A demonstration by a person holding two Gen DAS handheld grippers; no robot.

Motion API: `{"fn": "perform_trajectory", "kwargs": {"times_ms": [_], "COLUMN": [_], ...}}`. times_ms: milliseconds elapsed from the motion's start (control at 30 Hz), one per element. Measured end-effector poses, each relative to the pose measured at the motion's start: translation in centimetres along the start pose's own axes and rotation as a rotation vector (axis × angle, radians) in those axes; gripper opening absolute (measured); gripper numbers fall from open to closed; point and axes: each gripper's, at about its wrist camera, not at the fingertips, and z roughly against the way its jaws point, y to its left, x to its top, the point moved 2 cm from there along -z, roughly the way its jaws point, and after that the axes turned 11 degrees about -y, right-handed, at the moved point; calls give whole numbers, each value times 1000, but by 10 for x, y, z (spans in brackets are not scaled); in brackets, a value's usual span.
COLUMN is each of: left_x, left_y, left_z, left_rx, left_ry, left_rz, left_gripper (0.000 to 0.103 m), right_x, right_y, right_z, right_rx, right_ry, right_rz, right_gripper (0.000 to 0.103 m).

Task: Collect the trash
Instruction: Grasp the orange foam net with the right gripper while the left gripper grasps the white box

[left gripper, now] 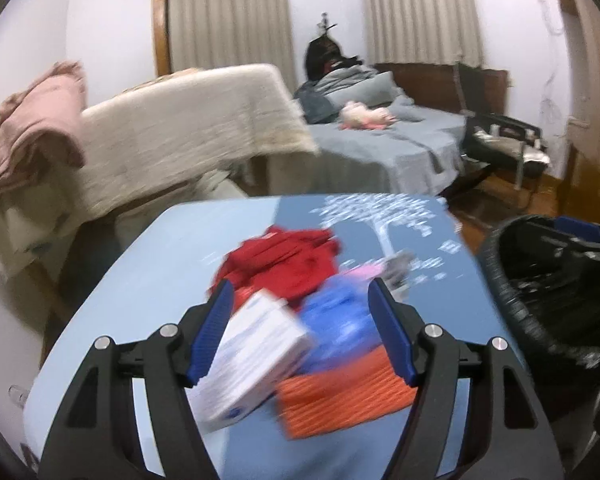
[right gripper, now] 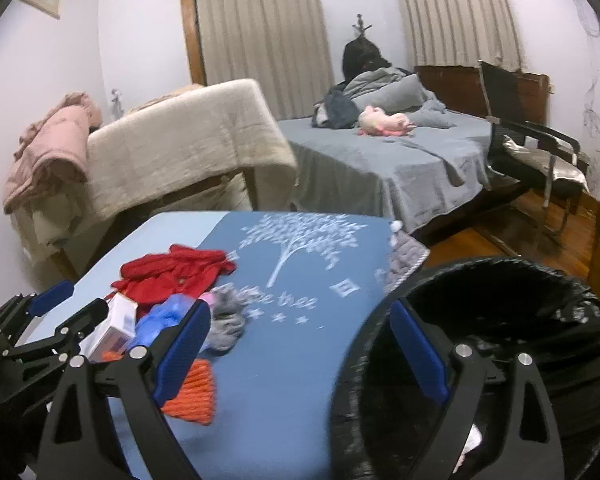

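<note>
A pile lies on the blue tree-print tablecloth [right gripper: 292, 380]: a white box [left gripper: 252, 356], a crumpled blue wrapper [left gripper: 336, 320], an orange knit cloth [left gripper: 348, 396], a red cloth [left gripper: 284, 260] and a grey knit piece [right gripper: 228, 316]. My left gripper [left gripper: 304, 332] stands open over the box and the wrapper, its pads pressing on nothing. In the right wrist view the left gripper [right gripper: 76, 304] shows at the left edge beside the white box [right gripper: 114, 328]. My right gripper [right gripper: 300, 354] is open and holds nothing, between the pile and a black-lined trash bin [right gripper: 500, 264].
The trash bin [left gripper: 496, 276] stands off the table's right edge. Beyond the table are a frame draped with a beige blanket [right gripper: 180, 148], a grey bed [right gripper: 380, 160] with a pink plush toy [right gripper: 384, 122], and a black chair [right gripper: 540, 148] on a wooden floor.
</note>
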Motion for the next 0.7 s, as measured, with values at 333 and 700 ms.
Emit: {"fn": "perform_trajectory", "kwargs": {"times_ms": [333, 700], "left_x": [-40, -60], "left_y": [56, 67], "left_z": [10, -1], "left_rx": [97, 86], "left_ry": [82, 157], "left_rz": [35, 68], "left_gripper": [68, 59], "right_x": [-18, -62], "right_y": [36, 66], "right_z": [-3, -26], "right_rx": [42, 90], "right_ry": [46, 172], "right_rz": [24, 83], "right_gripper": [90, 89]}}
